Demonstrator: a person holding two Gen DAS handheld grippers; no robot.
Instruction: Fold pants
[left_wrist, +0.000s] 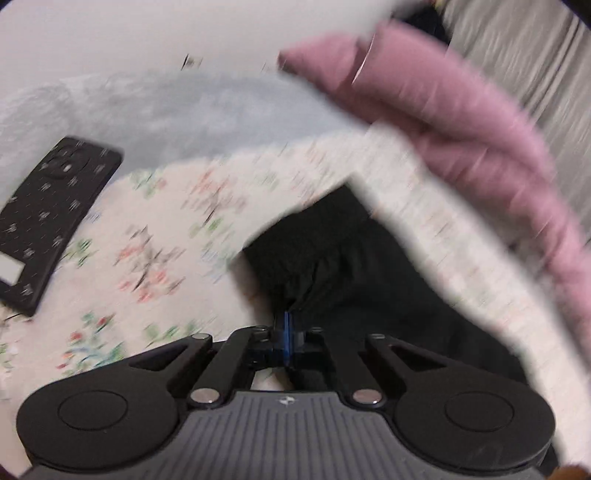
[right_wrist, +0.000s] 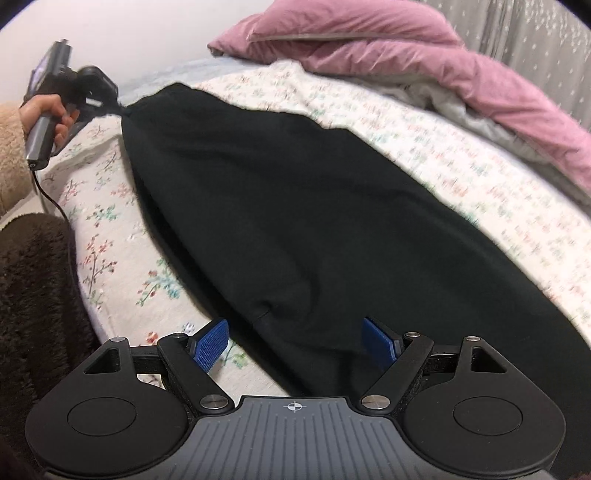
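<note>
We see a bed (right_wrist: 461, 173) under a floral sheet filling most of both views, with a pink duvet (right_wrist: 406, 48) bunched along the upper right of the frame. The black pants (right_wrist: 295, 206) lie stretched on the sheet, running in the right wrist view from the upper left down to the lower right. At their far end, in the upper left of that view, a hand (right_wrist: 48, 114) holds our left claw (right_wrist: 122, 109), which pinches the corner of the fabric. In the left wrist view, which is blurred, our left claw (left_wrist: 287, 341) has its blue pads pressed together on a fold of the pants (left_wrist: 351, 266). Our right claw (right_wrist: 295, 339) is released, its blue pads spread wide at the lower centre, over the near end of the pants. A black phone (left_wrist: 51, 221) lies on the bed at the left of the left wrist view.
</note>
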